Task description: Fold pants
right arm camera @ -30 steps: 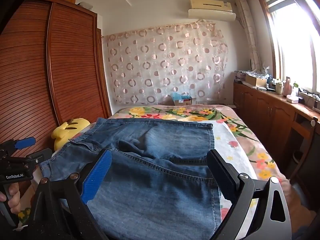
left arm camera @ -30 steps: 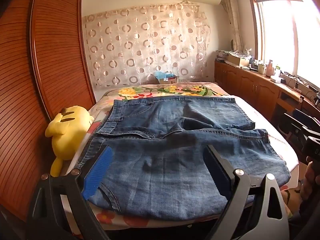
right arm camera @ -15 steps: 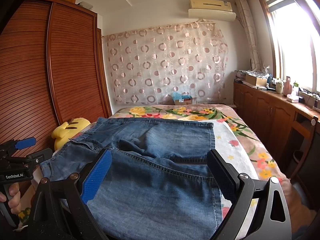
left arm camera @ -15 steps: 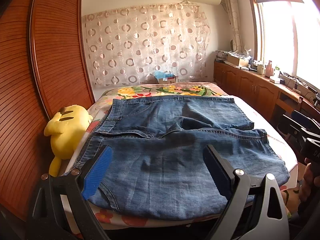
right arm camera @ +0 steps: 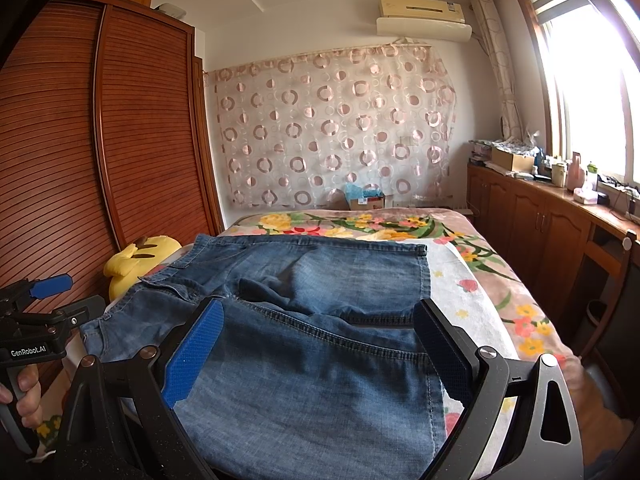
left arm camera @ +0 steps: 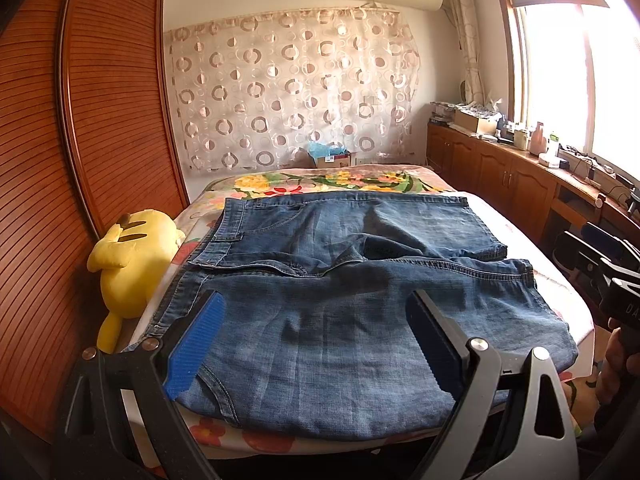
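Blue denim pants [left arm camera: 340, 300] lie spread across the bed, waistband toward the left and leg hems toward the right, the near leg lying in front of the far one. They also show in the right wrist view [right arm camera: 312, 320]. My left gripper [left arm camera: 316, 340] is open and empty, held above the near edge of the pants by the waist end. My right gripper [right arm camera: 320, 344] is open and empty above the near leg, toward the hem end. Each gripper appears at the edge of the other's view, the left gripper [right arm camera: 40, 320] and the right gripper [left arm camera: 608, 276].
The bed [left arm camera: 340, 178] has a floral cover. A yellow plush toy [left arm camera: 132, 264] lies at its left edge against the wooden wardrobe [left arm camera: 60, 160]. Wooden cabinets [left arm camera: 520, 176] with clutter run along the right under the window. A box [left arm camera: 332, 158] stands at the far end.
Both grippers have stayed nearly still, open above the pants; the views shift only slightly. The pants have not moved.
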Demonstrator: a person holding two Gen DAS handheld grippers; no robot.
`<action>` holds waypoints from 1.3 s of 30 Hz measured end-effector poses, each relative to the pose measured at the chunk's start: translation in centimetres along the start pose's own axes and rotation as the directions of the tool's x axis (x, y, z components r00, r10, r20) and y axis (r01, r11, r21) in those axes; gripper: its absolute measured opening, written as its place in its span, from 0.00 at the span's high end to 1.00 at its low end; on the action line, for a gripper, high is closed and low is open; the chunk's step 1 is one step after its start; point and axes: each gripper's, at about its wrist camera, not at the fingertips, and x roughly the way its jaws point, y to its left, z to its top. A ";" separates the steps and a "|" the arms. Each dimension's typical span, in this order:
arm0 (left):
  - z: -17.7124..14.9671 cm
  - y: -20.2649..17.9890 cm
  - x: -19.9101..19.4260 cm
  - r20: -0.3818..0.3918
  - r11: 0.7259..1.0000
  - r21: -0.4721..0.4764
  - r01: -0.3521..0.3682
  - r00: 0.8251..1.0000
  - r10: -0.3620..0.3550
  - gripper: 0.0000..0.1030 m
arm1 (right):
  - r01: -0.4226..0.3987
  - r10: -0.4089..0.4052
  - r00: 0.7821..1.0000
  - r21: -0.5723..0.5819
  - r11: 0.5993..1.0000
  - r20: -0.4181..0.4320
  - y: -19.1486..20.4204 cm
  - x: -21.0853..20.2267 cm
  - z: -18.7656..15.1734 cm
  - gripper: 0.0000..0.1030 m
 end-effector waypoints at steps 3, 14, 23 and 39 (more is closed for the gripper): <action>0.0 -0.1 0.1 0.001 1.000 -0.005 0.000 1.000 0.000 0.10 | 0.000 0.000 1.000 0.000 1.000 0.001 0.0 0.0 0.0 0.07; 0.2 -0.1 -0.2 0.001 1.000 -0.004 0.002 1.000 -0.002 0.10 | -0.001 0.001 1.000 -0.002 1.000 0.003 0.2 0.0 0.0 0.07; 0.2 -0.1 -0.2 0.002 1.000 -0.006 0.002 1.000 -0.002 0.10 | 0.000 0.000 1.000 0.001 1.000 0.003 0.2 0.0 0.0 0.07; 0.3 0.0 -0.3 0.001 1.000 -0.008 0.003 1.000 -0.003 0.10 | 0.004 -0.004 1.000 0.004 1.000 0.012 0.2 -0.1 -0.1 0.07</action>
